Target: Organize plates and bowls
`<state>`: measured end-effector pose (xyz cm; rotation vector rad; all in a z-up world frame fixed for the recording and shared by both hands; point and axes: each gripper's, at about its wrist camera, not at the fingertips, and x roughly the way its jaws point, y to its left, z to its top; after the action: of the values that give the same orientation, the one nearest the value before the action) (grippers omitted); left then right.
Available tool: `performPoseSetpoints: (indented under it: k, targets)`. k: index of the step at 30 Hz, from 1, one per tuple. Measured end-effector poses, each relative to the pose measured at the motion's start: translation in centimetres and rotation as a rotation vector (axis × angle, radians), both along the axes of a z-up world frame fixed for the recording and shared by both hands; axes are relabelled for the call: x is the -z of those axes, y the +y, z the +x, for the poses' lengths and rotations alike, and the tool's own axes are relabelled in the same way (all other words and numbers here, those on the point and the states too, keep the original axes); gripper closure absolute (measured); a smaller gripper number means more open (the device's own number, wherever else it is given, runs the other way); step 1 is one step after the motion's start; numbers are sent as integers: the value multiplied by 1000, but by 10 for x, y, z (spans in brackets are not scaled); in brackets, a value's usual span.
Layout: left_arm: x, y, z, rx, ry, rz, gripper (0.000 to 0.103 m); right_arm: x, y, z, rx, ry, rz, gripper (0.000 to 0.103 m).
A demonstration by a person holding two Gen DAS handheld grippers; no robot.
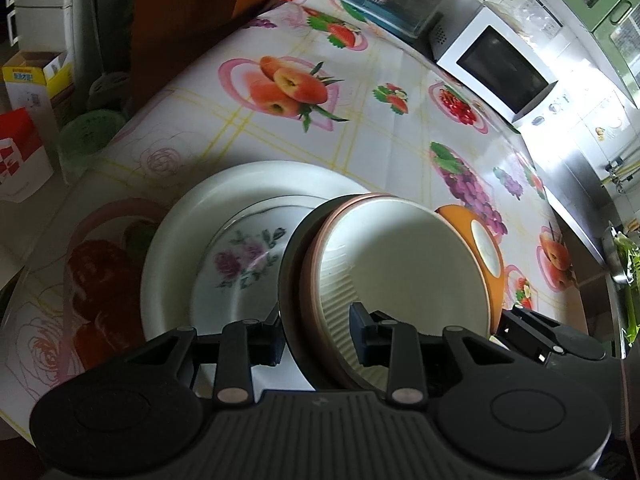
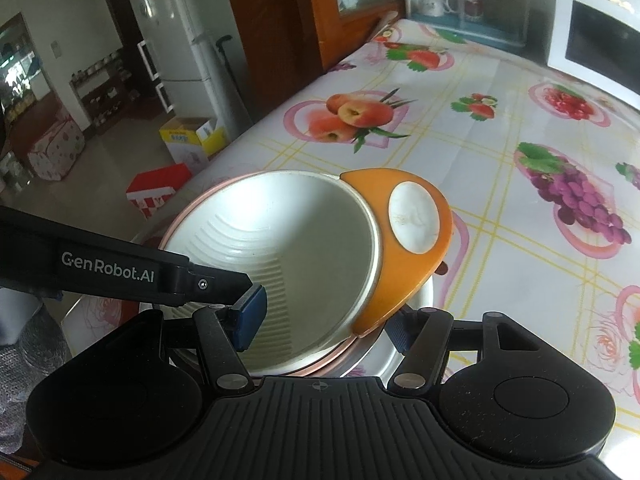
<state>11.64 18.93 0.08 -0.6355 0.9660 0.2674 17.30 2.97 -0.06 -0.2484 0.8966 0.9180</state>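
Counter (image 2: 500,208): fruit-print cloth, microwave (image 1: 496,68) at back.
Room: fridge (image 2: 176,40), boxes on floor.
Left gripper (image 1: 316,336) jaws: clamp ribbed bowl (image 1: 400,272) rim.
Right gripper (image 2: 324,320) jaws: grip same bowl.

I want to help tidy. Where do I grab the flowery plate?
Probably its upturned left rim, coming from the left: the flowery plate lies flat inside the big white plate, and the ribbed bowl covers its right side.

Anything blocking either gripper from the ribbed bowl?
Nothing visible. The left gripper and right gripper each already straddle the rim of the ribbed bowl. The orange dish lies over that rim on the right gripper's side.
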Motion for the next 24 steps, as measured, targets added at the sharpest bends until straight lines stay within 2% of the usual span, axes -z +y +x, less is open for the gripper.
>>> performPoseSetpoints:
  k: [24]
  targets:
    - [16, 7, -2, -16, 44, -34, 66, 10, 7, -3, -19, 16, -26, 39]
